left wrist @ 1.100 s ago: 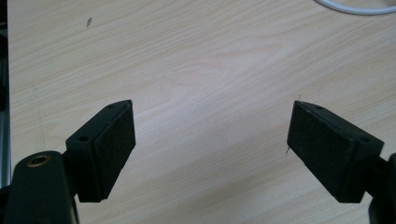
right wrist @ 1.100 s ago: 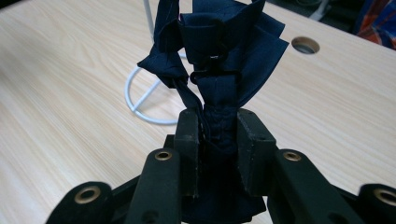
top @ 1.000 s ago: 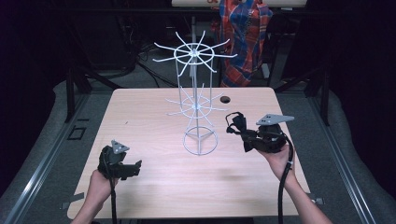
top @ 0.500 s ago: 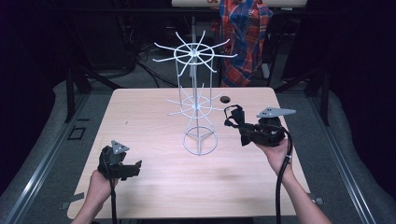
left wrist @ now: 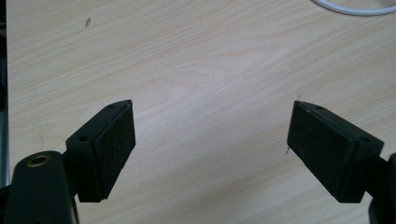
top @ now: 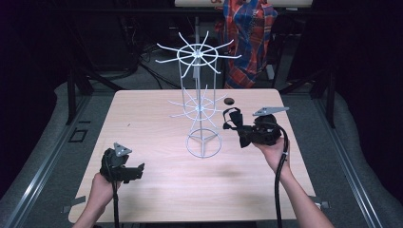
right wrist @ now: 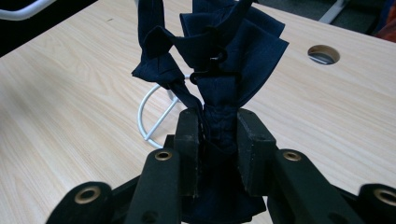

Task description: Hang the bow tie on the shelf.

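A tall white wire rack point(top: 199, 95) with radiating hooks stands mid-table on a ring base point(top: 203, 142). Just right of its lower tier, my right gripper point(top: 241, 134) is shut on a dark navy bow tie point(top: 233, 118) and points left at the rack. In the right gripper view the pads pinch the folded cloth at my right gripper point(right wrist: 219, 135); the bow tie point(right wrist: 233, 42) fans out above them with a small black clip, and the rack base point(right wrist: 149, 112) lies behind. My left gripper point(top: 138, 171) hovers low at the table's front left. Its jaws stand wide apart over bare wood at my left gripper point(left wrist: 212, 140).
The light wooden table point(top: 157, 118) has a round cable hole point(top: 229, 101) behind the rack, and the same hole point(right wrist: 323, 54) appears in the right gripper view. A plaid cloth point(top: 249, 38) hangs beyond the far edge. The rack's ring point(left wrist: 355, 9) curves along the top right of the left gripper view.
My right gripper has carried the bow tie a little to the left, closer to the rack. The left gripper has stayed where it was.
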`<state>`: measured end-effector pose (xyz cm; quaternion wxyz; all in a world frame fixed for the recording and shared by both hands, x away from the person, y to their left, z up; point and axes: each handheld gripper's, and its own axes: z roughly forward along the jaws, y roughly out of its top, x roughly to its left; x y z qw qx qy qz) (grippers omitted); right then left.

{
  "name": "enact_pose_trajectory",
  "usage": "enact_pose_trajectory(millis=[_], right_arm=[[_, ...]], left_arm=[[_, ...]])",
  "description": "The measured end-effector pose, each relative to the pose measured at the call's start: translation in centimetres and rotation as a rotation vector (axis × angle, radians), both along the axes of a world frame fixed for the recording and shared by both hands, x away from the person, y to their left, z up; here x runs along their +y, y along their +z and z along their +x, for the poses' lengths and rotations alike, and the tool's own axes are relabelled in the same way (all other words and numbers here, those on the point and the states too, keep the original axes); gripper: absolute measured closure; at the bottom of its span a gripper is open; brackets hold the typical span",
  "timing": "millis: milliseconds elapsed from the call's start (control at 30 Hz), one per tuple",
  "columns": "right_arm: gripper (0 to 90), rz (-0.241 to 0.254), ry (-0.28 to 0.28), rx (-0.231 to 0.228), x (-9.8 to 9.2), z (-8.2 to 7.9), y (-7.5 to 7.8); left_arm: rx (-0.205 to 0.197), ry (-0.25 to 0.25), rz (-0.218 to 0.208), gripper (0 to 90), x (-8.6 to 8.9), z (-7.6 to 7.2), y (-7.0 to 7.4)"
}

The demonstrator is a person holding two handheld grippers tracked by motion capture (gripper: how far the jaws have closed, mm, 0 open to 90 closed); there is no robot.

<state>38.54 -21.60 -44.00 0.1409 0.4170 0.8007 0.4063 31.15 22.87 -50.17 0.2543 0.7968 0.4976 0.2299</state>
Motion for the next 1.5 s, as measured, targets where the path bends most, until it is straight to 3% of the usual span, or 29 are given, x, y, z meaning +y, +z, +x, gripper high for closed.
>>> enact_pose_trajectory(millis=[267,500,667,767,900,967,1200,1500], right_arm=[[72.1,0.008,0.008,0.011,0.8,0.9,-0.1],[72.0,-0.001,0.022,0.047,1.9,1.9,-0.5],[72.0,-0.008,0.021,0.047,2.6,2.7,-0.8],[72.0,-0.009,0.020,0.018,2.9,3.2,-0.7],[72.0,-0.010,0.027,0.015,3.5,3.6,-0.7],[72.0,-0.015,0.030,0.031,3.8,3.6,-0.8],[72.0,-0.034,0.049,0.016,4.7,3.6,-1.1],[71.9,-0.074,0.048,0.048,4.8,3.6,-2.5]], left_arm=[[0.001,0.007,-0.007,15.6,0.1,0.0,-0.1],[0.007,0.008,-0.006,15.6,0.3,0.1,-0.2],[0.007,0.014,-0.008,15.6,0.5,0.1,-0.3],[0.013,0.013,-0.007,15.6,0.7,0.0,-0.3],[0.012,0.019,-0.004,15.6,0.9,-0.4,-0.2],[0.009,0.028,-0.006,15.6,1.2,-0.7,-0.2],[0.001,0.050,-0.005,15.6,1.7,-1.2,0.0],[0.000,0.039,-0.005,15.6,1.4,-1.1,-0.1]])
